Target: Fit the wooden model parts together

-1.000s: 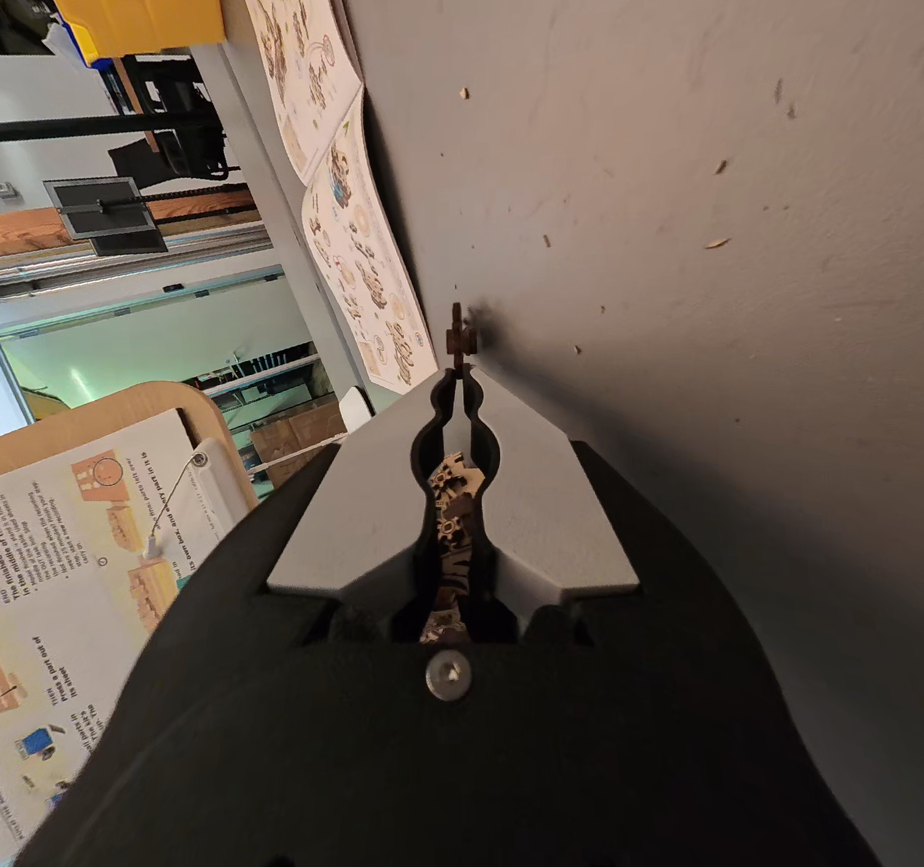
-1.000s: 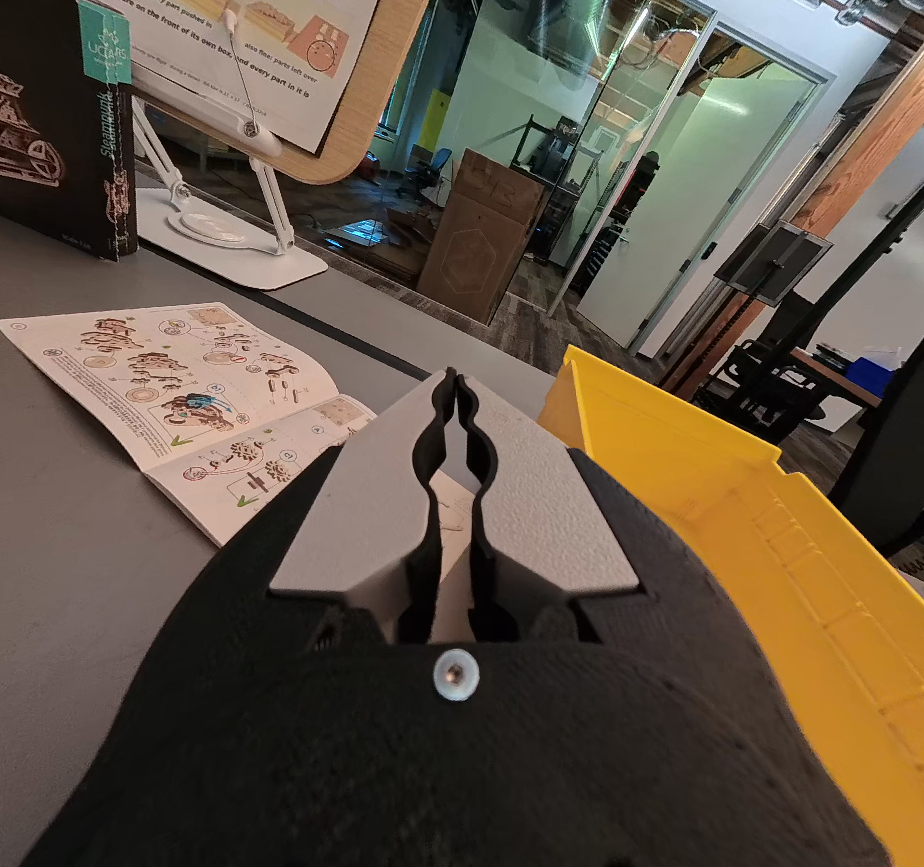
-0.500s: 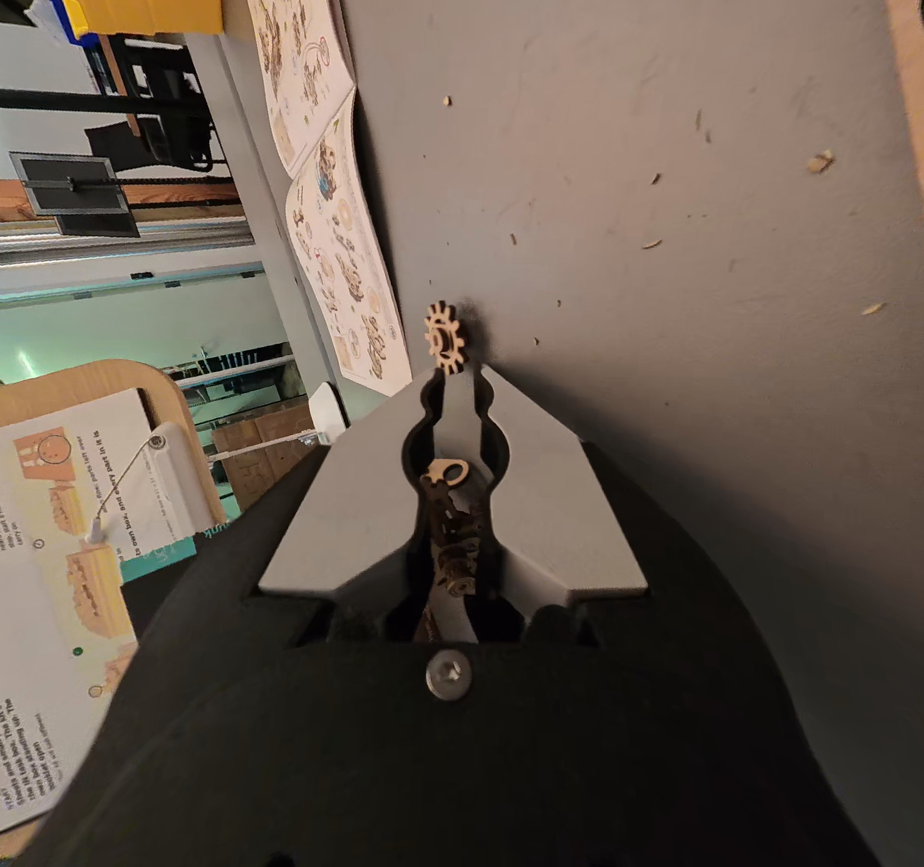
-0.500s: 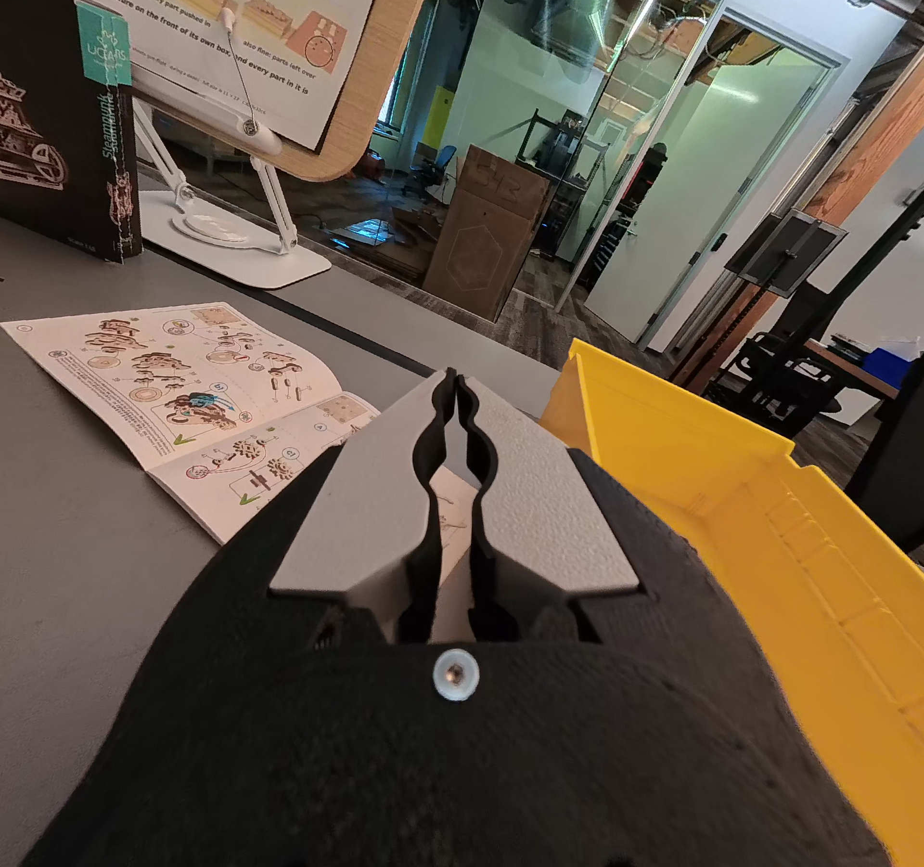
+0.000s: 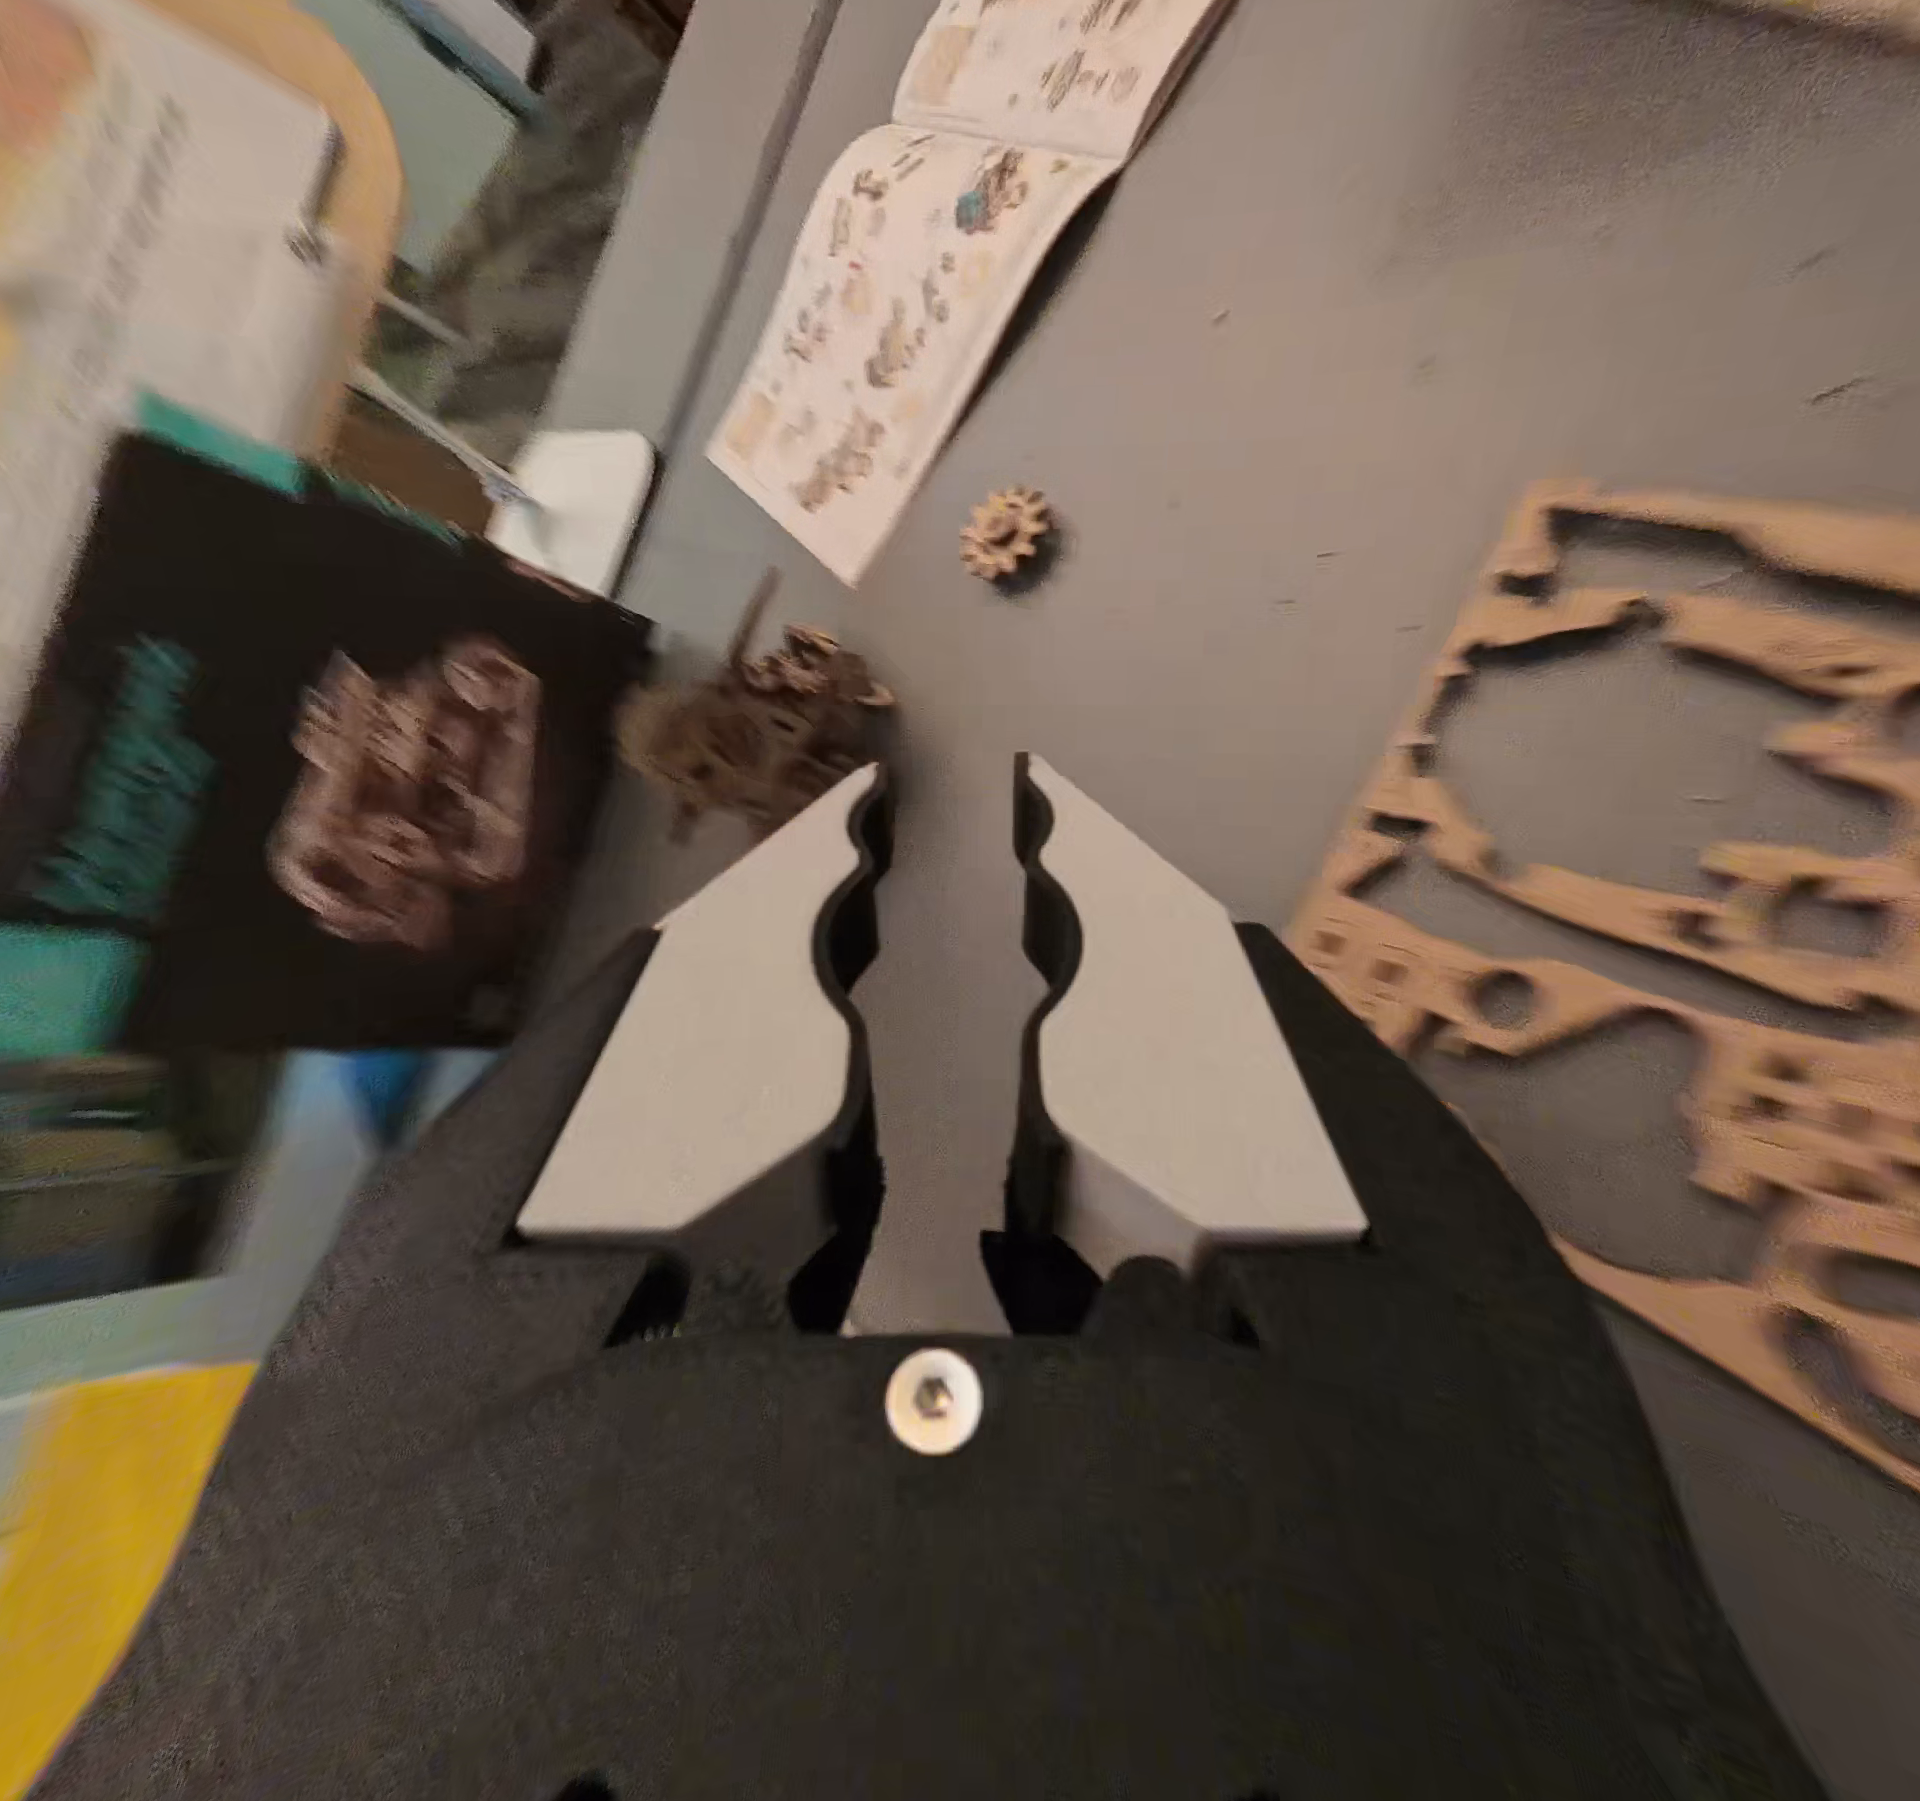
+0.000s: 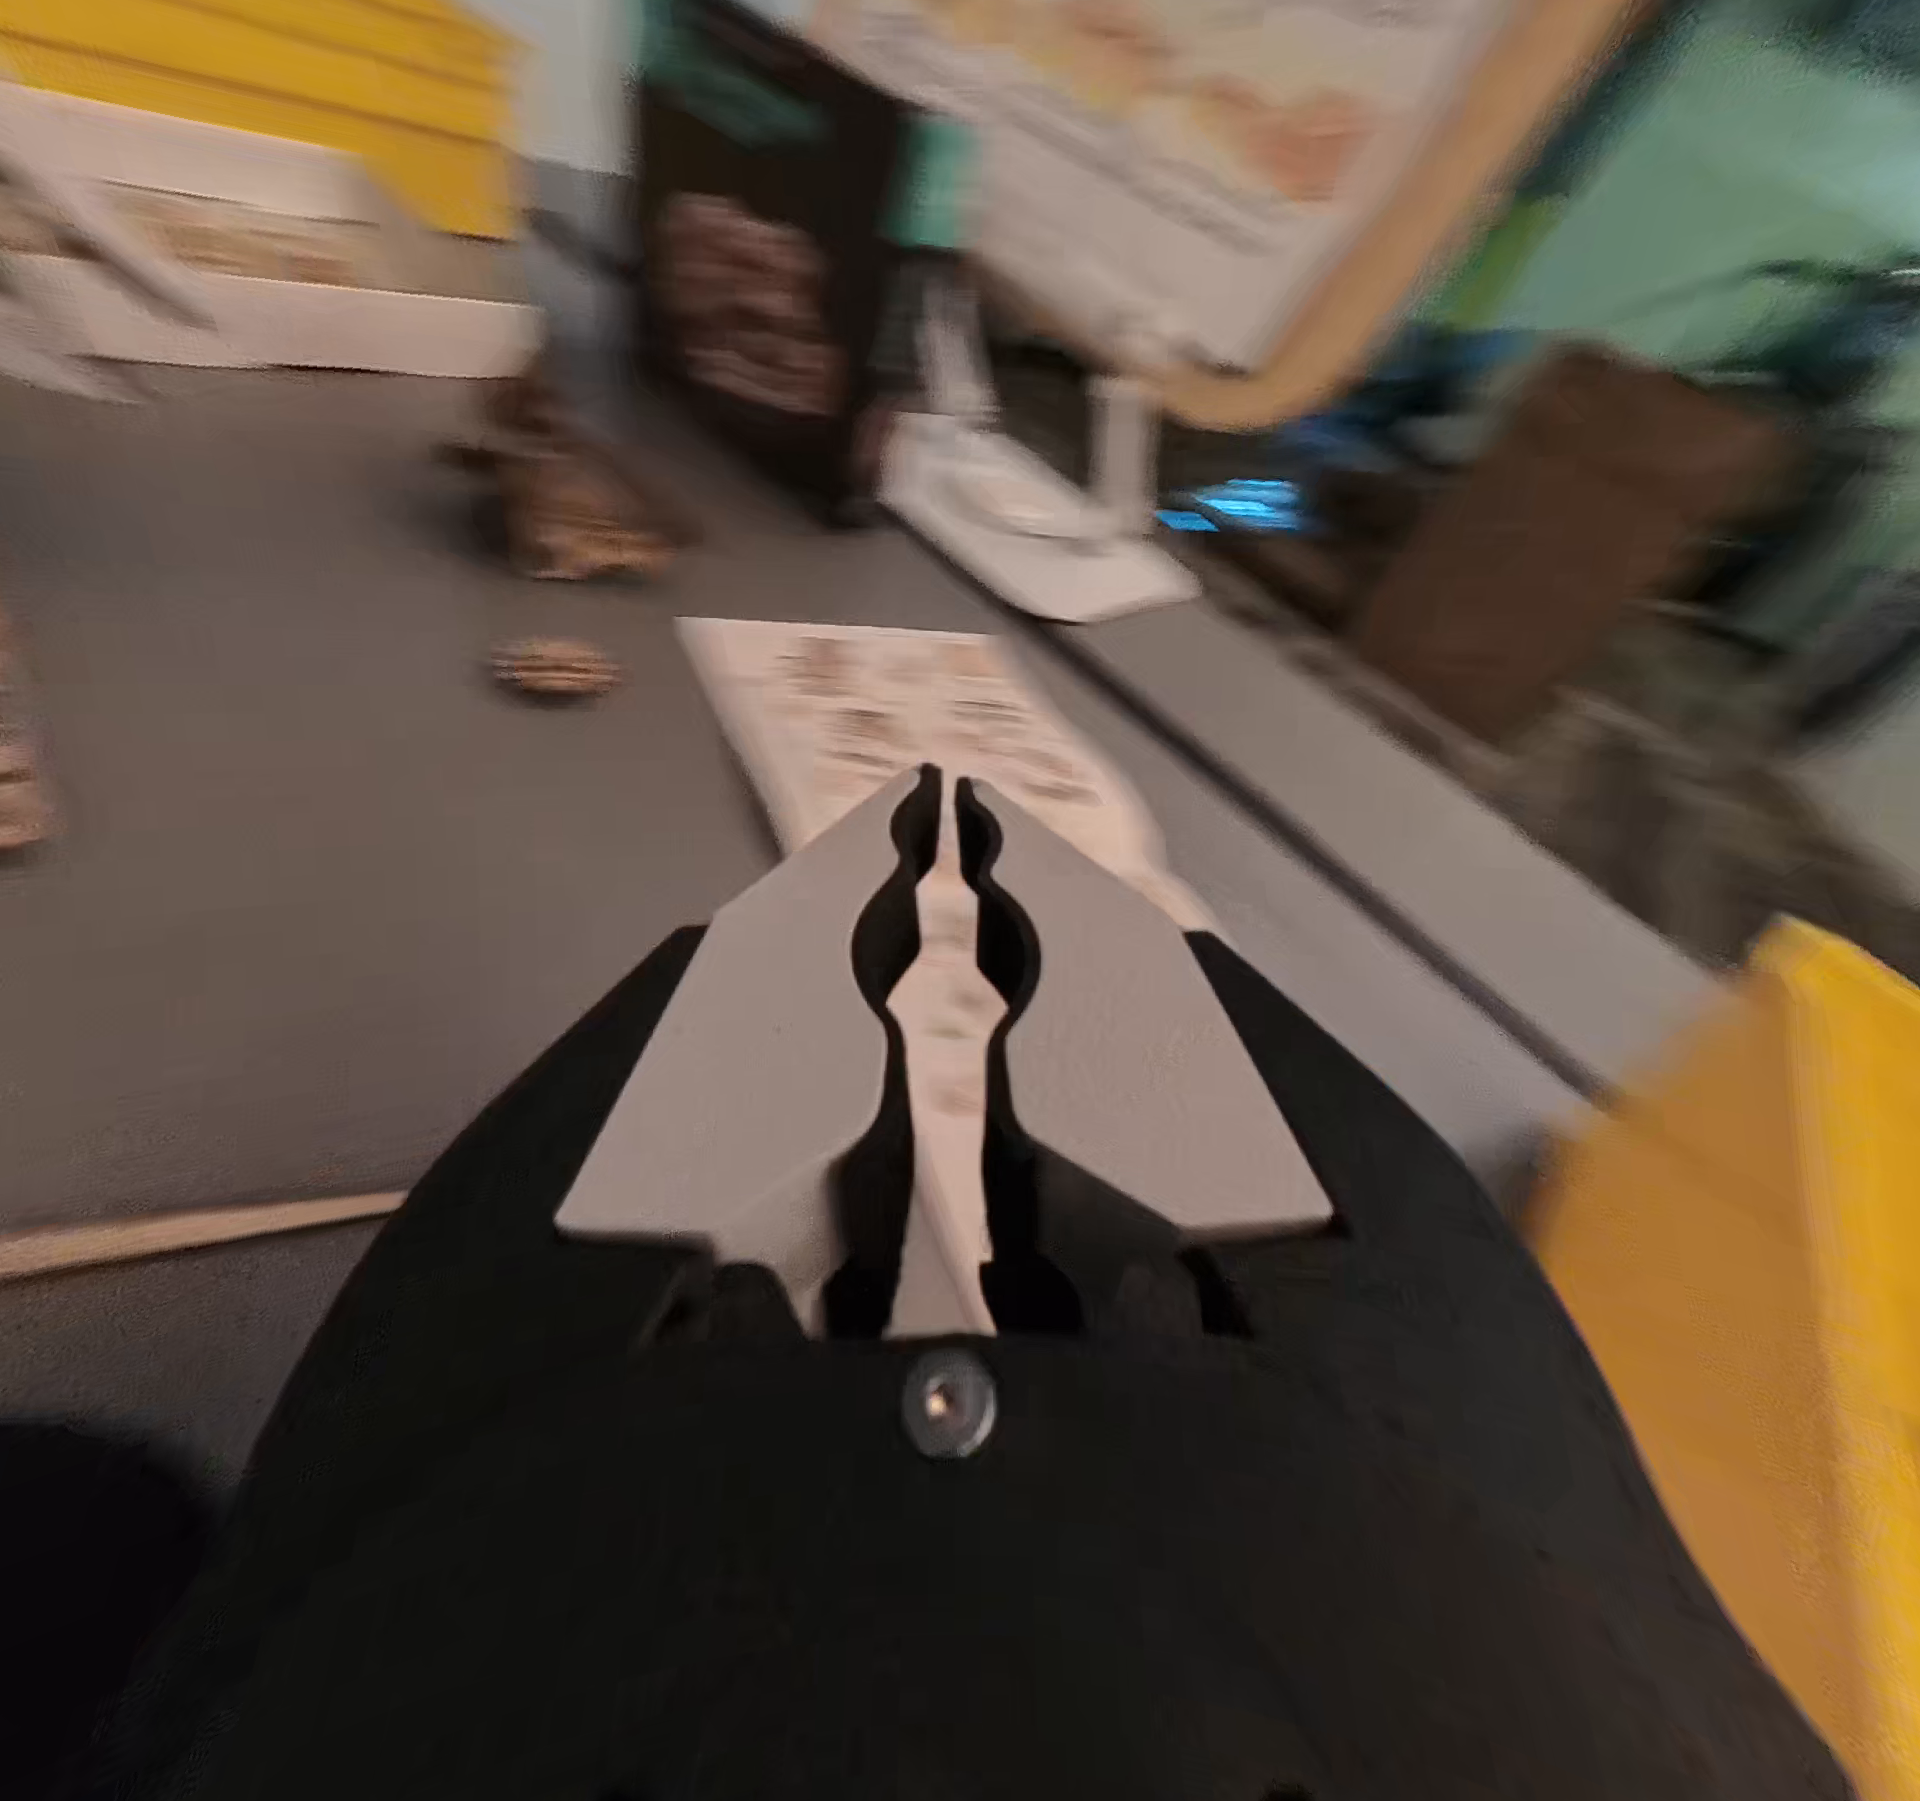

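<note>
My left gripper (image 5: 951,780) is open and empty above the grey table (image 5: 1299,317). A small wooden gear (image 5: 1003,538) lies flat on the table just ahead of its fingertips. The partly built wooden model (image 5: 758,723) stands to the left of the left fingertip. My right gripper (image 6: 943,780) is shut with nothing between its pads, over the open instruction booklet (image 6: 914,702). The right wrist view is blurred; the gear (image 6: 556,665) and the model (image 6: 582,515) show to its left.
A punched-out plywood sheet (image 5: 1621,816) lies on the right. The booklet (image 5: 956,245) lies beyond the gear. A black kit box (image 5: 312,743) stands left of the model. A yellow bin (image 6: 1745,1284) is at the right gripper's right. A white board stand (image 6: 1039,525) is behind the booklet. The right gripper is farther from the small wooden gear (image 5: 1003,538), some 20 cm, than the left, some 11 cm. It turns up in the right wrist view (image 6: 539,656) as well.
My left gripper opened and let go of the gear, which now lies flat on the table; the gripper drew back and turned. The right gripper swung left and stayed shut.
</note>
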